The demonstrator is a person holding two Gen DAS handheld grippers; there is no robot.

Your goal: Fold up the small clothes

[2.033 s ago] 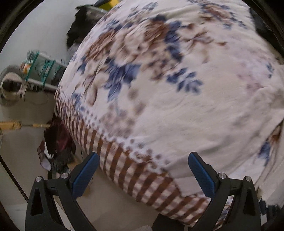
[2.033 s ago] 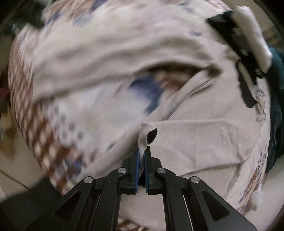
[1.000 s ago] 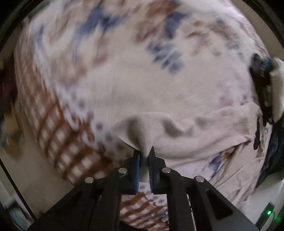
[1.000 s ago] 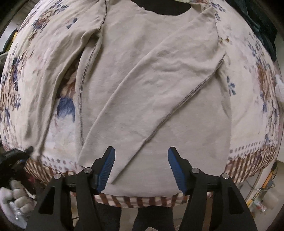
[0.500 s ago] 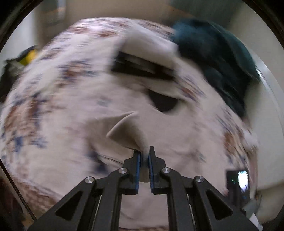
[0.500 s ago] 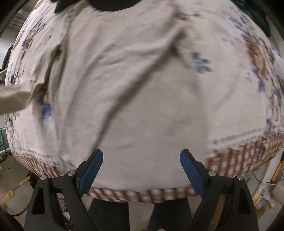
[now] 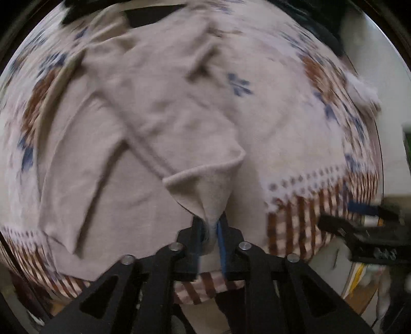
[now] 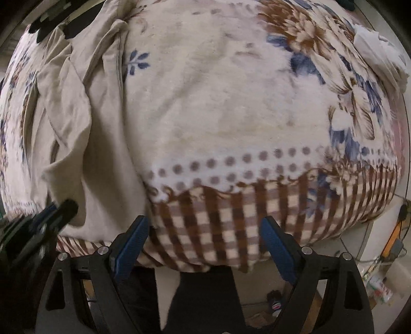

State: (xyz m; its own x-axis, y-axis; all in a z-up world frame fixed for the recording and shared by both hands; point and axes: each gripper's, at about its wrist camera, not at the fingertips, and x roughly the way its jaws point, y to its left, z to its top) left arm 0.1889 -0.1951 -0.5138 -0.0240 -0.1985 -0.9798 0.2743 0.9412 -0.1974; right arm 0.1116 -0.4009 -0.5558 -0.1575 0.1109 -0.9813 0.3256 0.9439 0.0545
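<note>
A beige long-sleeved shirt (image 7: 133, 133) lies on a floral blanket (image 7: 295, 133). My left gripper (image 7: 209, 231) is shut on the end of a sleeve (image 7: 203, 187), which is lifted over the shirt's body near the blanket's front edge. The shirt shows at the left of the right wrist view (image 8: 77, 123). My right gripper (image 8: 203, 236) is open and empty above the blanket's checked border (image 8: 231, 213), to the right of the shirt. The left gripper shows blurred at the lower left of the right wrist view (image 8: 48, 218). The right gripper shows at the right edge of the left wrist view (image 7: 364, 223).
Dark clothes (image 8: 51, 23) lie at the blanket's far left edge. A white cloth (image 8: 380, 51) lies at the far right. Floor with cables and small items (image 8: 380, 277) lies below the blanket's right edge.
My left gripper closed on the sleeve end and has carried it across over the shirt's body. My right gripper let go, opened wide and moved right, off the shirt.
</note>
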